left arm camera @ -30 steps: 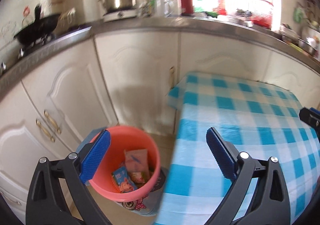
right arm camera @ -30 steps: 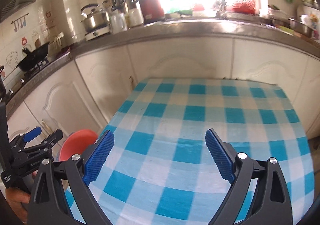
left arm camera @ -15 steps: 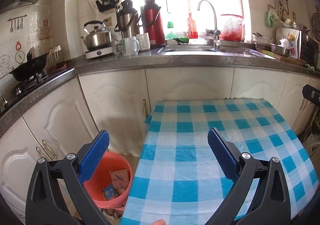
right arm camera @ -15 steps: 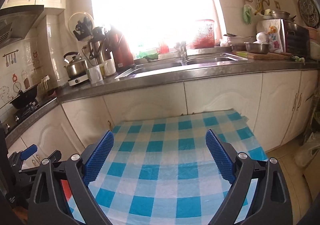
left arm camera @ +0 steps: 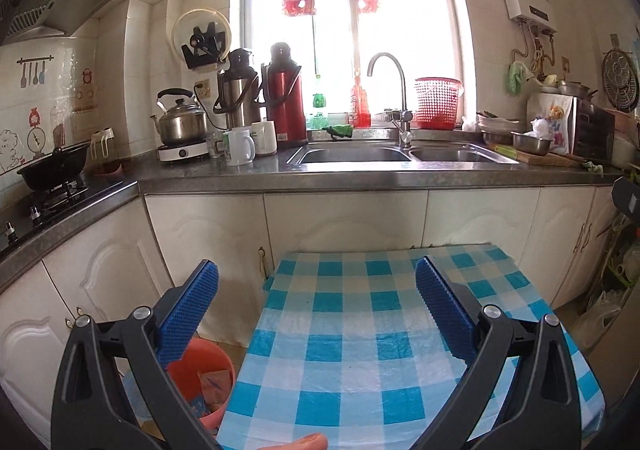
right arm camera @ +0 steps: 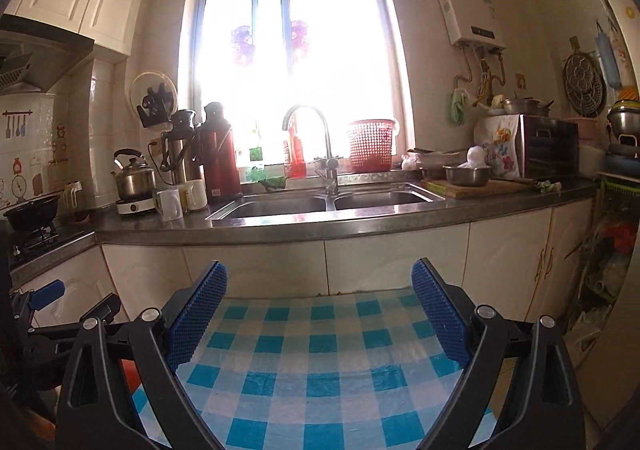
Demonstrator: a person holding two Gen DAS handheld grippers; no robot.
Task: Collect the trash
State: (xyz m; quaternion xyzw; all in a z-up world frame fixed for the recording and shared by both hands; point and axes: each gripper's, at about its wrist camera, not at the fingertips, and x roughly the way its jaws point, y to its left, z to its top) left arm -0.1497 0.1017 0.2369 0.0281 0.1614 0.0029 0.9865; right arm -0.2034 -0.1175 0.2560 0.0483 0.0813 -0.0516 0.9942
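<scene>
trash [left arm camera: 212, 382] lies in orange bin [left arm camera: 218, 360].

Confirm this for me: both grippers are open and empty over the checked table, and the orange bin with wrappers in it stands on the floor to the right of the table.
One thing is wrong: the orange bin stands left of the checked table, not right, as the left wrist view shows. The rest holds: the left gripper and right gripper are open and empty, and wrappers lie in the bin.

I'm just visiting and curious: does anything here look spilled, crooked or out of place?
Nothing stands out. The checked cloth lies flat with nothing on it, and the wrappers sit inside the orange bin on the floor beside the table. Both the left claw and the right claw are open and hold nothing.
</scene>
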